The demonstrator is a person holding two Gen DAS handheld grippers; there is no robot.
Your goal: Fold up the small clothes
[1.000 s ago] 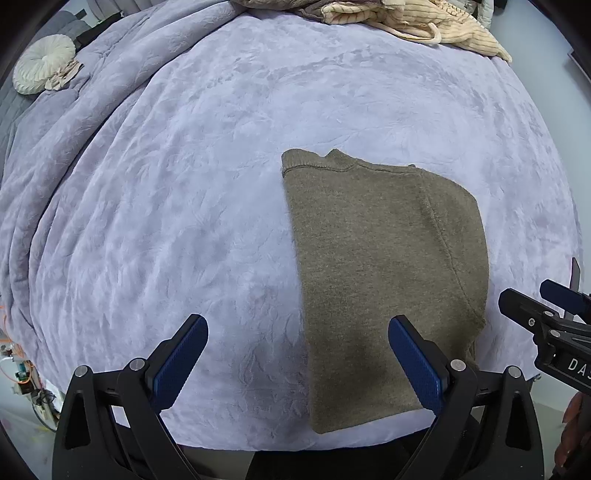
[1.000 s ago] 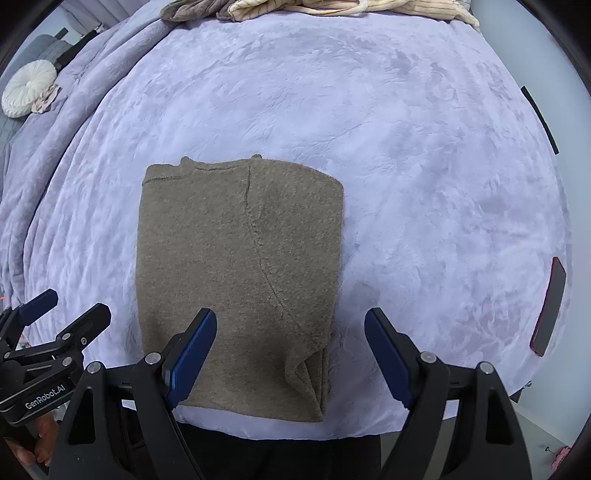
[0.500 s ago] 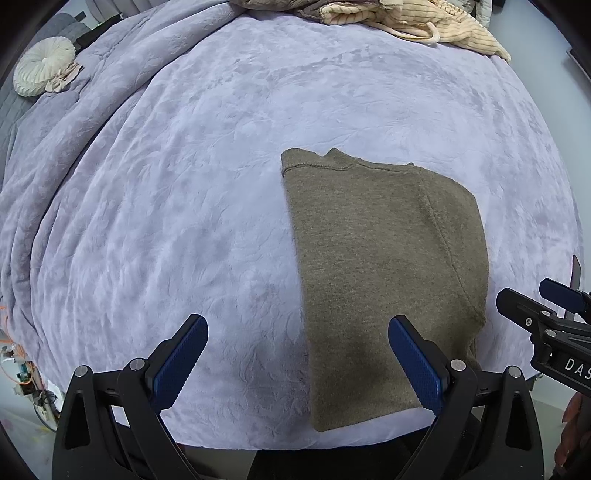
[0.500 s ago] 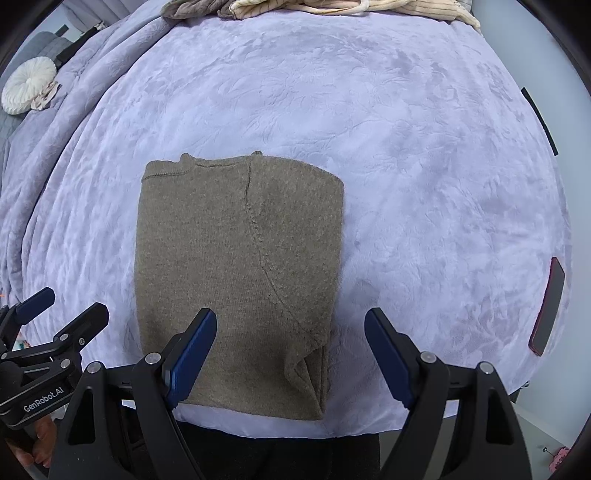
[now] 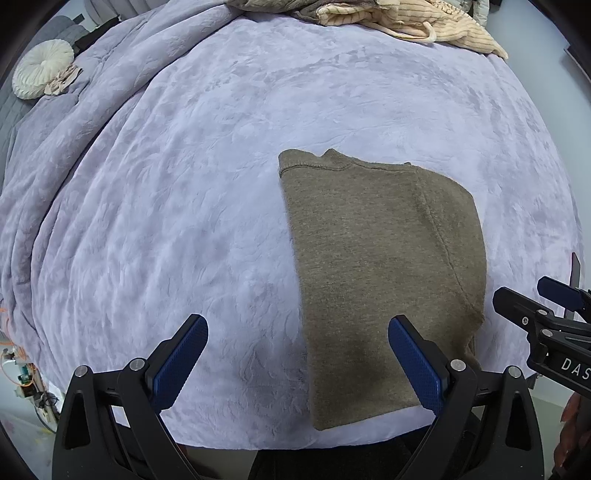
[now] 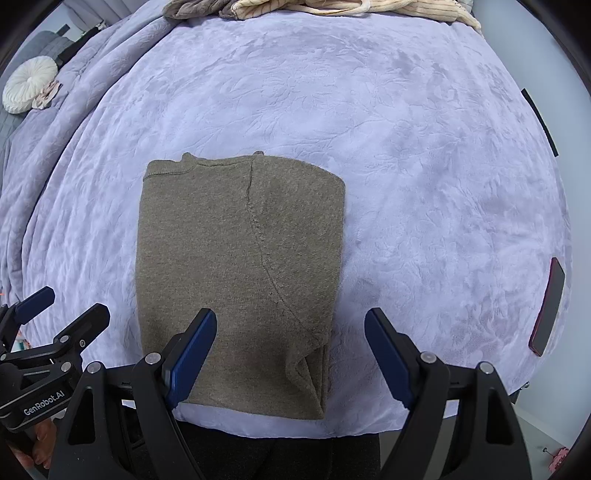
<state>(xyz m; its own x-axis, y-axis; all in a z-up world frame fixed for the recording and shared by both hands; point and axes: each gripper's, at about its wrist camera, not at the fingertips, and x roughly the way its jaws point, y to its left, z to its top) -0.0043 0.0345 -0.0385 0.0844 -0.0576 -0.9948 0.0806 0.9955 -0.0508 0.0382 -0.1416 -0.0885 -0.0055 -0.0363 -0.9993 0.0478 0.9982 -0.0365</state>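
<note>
On the bed (image 6: 424, 155), near the edge closest to you, the brown sweater (image 6: 236, 266) is lying flat in a neat long shape. It looks like its sides are already folded in, because you can see a curved seam running down the top and doubled layers peeking out at the near right corner. So part of the folding looks done. I think one more fold, bringing one end over the other, is still waiting for you, and then more clothes, since a pile of striped cream clothes (image 5: 413, 18) is sitting far back on the bed.

You are holding your left gripper (image 5: 297, 360) above the bed with its jaws wide and nothing in them. Your right gripper (image 6: 290, 356) is hanging over the near end of the sweater, jaws wide too, not pinching anything.

The sweater is looking fuzzy and thick, like soft wool. The purple blanket under it is looking fluffy, with leafy shapes pressed in. A round white cushion (image 5: 42, 74) is sitting far off to the left.
</note>
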